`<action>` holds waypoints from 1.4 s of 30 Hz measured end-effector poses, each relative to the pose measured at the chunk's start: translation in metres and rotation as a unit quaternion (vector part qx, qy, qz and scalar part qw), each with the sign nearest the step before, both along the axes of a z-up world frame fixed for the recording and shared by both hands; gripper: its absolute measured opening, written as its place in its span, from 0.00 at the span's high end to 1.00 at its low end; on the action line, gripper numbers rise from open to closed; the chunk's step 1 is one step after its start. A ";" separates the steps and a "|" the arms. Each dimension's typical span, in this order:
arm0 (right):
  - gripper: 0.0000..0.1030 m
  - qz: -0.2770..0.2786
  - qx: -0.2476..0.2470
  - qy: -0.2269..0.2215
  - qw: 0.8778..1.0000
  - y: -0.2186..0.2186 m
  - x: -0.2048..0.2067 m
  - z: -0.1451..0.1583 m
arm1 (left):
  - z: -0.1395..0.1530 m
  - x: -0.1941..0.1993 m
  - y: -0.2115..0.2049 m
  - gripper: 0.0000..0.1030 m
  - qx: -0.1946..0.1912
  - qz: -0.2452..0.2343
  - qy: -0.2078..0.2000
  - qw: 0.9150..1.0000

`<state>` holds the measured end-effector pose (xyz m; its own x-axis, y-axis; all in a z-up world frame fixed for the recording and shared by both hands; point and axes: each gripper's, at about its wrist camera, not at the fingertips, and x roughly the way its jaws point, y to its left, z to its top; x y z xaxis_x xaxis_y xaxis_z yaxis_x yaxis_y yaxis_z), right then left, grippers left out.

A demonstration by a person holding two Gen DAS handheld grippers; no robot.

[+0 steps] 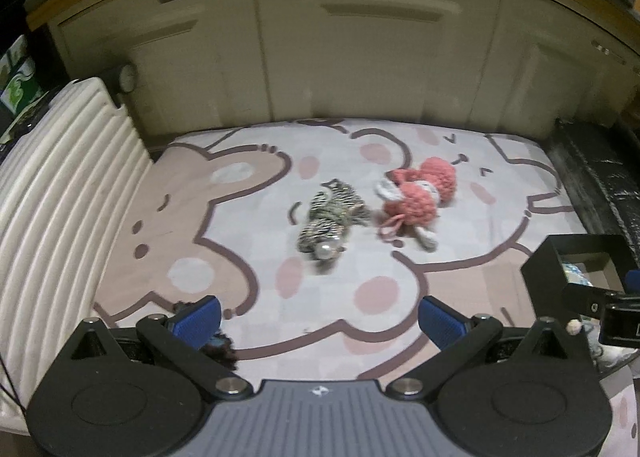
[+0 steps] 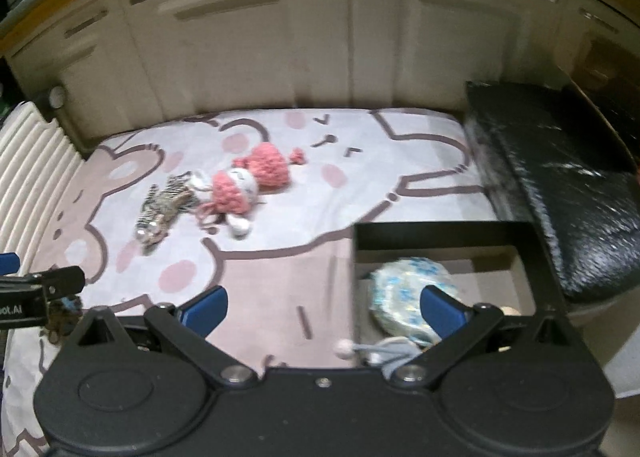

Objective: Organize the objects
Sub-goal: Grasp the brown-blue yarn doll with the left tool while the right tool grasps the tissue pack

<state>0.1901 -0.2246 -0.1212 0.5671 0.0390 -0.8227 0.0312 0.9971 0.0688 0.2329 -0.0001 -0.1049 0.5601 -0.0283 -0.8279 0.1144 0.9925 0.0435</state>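
Your left gripper (image 1: 320, 321) is wide open and holds nothing; ahead of its fingers the striped knitted toy (image 1: 330, 219) and the pink crocheted doll (image 1: 416, 197) lie touching on the cartoon-printed mat (image 1: 248, 217). Your right gripper (image 2: 324, 307) is also wide open and empty; its right finger (image 2: 442, 315) is over the black open box (image 2: 440, 235), where a blue-patterned fabric pouch (image 2: 400, 289) lies.

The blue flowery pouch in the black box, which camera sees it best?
The right wrist view: the pouch lies close inside the black box. The left wrist view catches only a sliver of it at the right edge.
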 end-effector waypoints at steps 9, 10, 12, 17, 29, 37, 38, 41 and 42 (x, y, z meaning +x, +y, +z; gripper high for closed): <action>0.00 0.034 0.006 -0.003 0.999 0.035 0.007 0.002 | 0.002 -0.003 0.033 0.00 0.008 0.004 -0.020 1.000; 0.00 0.040 0.006 -0.003 0.999 0.039 0.008 0.002 | 0.001 -0.004 0.037 0.00 0.010 0.003 -0.019 1.000; 0.00 0.057 0.006 -0.003 0.998 0.049 0.009 0.001 | 0.000 -0.004 0.046 0.00 0.007 0.007 -0.017 1.000; 0.00 0.093 0.005 0.011 0.996 0.073 0.012 -0.003 | -0.004 -0.002 0.074 0.00 -0.003 0.036 -0.010 0.999; 0.00 0.226 0.025 0.074 0.971 0.138 0.015 -0.033 | -0.028 0.010 0.111 0.00 0.013 0.064 0.043 0.997; 0.03 0.316 0.015 0.107 0.943 0.184 0.011 -0.051 | -0.046 0.022 0.111 0.14 0.010 0.041 0.067 0.997; 0.08 0.323 0.017 0.112 0.939 0.188 0.011 -0.053 | -0.049 0.023 0.111 0.16 0.013 0.037 0.069 0.997; 0.12 0.347 0.024 0.136 0.928 0.203 0.011 -0.062 | -0.057 0.027 0.109 0.17 0.024 0.023 0.075 0.997; 0.12 0.359 0.023 0.142 0.922 0.209 0.010 -0.065 | -0.060 0.029 0.109 0.17 0.029 0.018 0.078 0.996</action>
<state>0.2004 -0.0159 -0.1863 0.1440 0.3596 -0.9219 -0.6122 0.7643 0.2025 0.2616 0.1087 -0.1647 0.4249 0.0404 -0.9043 0.0880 0.9924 0.0857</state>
